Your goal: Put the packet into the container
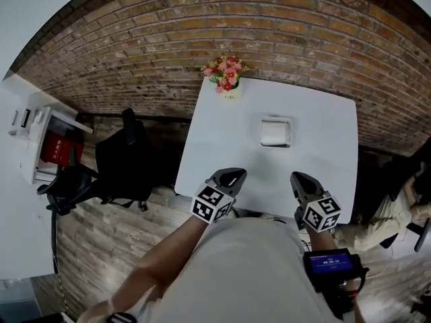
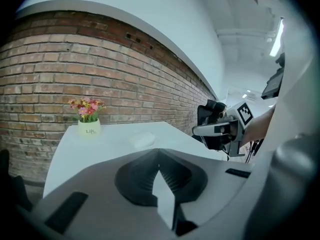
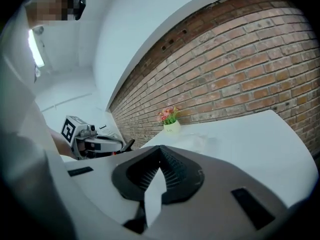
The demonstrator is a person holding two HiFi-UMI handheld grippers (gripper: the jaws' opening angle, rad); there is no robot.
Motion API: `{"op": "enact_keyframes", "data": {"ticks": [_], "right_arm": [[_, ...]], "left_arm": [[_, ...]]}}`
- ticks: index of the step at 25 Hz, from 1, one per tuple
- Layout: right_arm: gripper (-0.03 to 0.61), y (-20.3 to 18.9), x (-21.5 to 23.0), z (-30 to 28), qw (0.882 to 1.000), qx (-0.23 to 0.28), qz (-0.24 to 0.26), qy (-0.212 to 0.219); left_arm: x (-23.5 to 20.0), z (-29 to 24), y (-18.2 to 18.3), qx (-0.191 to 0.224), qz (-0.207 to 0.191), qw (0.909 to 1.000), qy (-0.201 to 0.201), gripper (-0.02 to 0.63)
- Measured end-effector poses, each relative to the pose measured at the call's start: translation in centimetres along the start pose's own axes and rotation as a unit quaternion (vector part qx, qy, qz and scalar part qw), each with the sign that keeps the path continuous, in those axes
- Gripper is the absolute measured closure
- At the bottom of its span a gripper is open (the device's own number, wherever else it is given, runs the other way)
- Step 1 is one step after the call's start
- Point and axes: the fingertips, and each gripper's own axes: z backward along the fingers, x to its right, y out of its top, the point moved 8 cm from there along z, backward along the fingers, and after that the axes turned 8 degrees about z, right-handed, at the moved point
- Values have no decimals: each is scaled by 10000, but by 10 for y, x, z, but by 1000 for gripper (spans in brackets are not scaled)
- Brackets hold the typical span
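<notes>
A small white square container (image 1: pixel 276 132) sits in the middle of the white table (image 1: pixel 323 120). It also shows as a pale low shape (image 2: pixel 144 140) in the left gripper view. I cannot make out a separate packet on it or beside it. My left gripper (image 1: pixel 230 177) hovers at the table's near edge, shut with nothing between its pads (image 2: pixel 159 153). My right gripper (image 1: pixel 303 182) is level with it to the right, also shut and empty (image 3: pixel 160 150). Each gripper shows in the other's view: the right gripper (image 2: pixel 220 129) and the left gripper (image 3: pixel 92 141).
A small pot of pink flowers (image 1: pixel 229 79) stands at the table's far left corner against the brick wall (image 1: pixel 135 52). A black office chair (image 1: pixel 124 157) is left of the table, and a white shelf unit (image 1: pixel 34 140) is further left. A seated person (image 1: pixel 397 207) is at the right.
</notes>
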Motion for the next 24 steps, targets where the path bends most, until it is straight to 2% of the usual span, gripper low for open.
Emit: {"op": "enact_keyframes", "data": {"ticks": [6,24], "right_arm": [[571,-8,-29,-4,9999,-58,101,82],[571,-14,-73,-23,9986,-213,394,-269]], "left_arm": [[-6,11,-21,13,5,10000,-31,603],[-41,27,-29,72,-94,9989,-445,603]]}}
